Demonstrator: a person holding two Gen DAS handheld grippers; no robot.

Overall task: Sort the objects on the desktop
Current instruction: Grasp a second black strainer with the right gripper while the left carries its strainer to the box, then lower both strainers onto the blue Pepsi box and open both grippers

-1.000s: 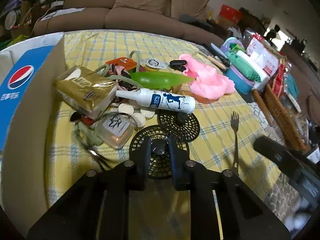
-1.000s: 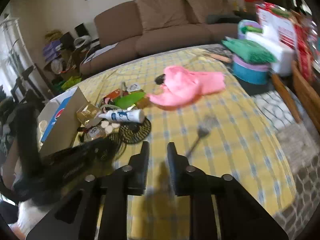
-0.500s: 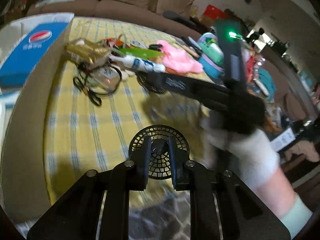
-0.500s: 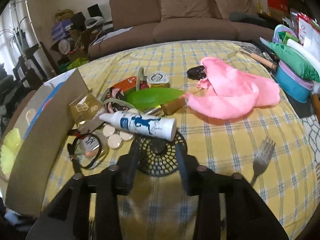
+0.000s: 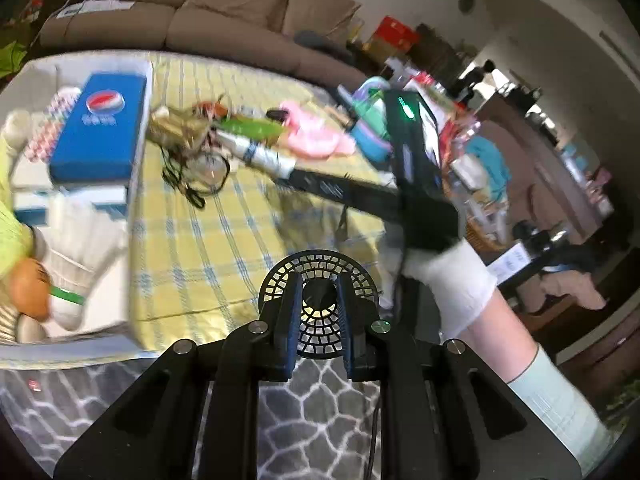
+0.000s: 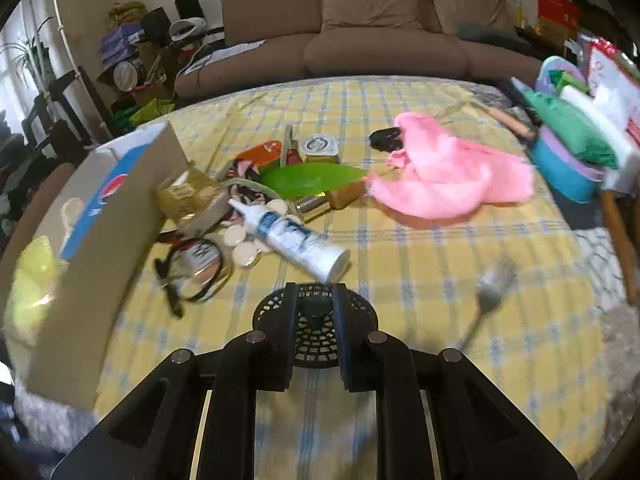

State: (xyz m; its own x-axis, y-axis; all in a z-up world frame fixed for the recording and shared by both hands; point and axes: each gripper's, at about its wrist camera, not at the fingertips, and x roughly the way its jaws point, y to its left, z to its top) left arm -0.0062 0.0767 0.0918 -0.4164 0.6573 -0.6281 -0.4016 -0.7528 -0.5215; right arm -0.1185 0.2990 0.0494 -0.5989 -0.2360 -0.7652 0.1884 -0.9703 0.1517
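Your left gripper [image 5: 318, 312] pinches one black fan grille [image 5: 348, 270]; your right gripper [image 6: 315, 322] straddles another grille [image 6: 362, 314], grip unclear.

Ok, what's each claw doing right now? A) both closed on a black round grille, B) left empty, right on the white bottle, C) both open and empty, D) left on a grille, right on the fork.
A: the left claw pinches the hub of one black grille, and the right claw is closed around the hub of another grille on the yellow checked cloth.

Brown sofa [image 6: 360, 32] behind table
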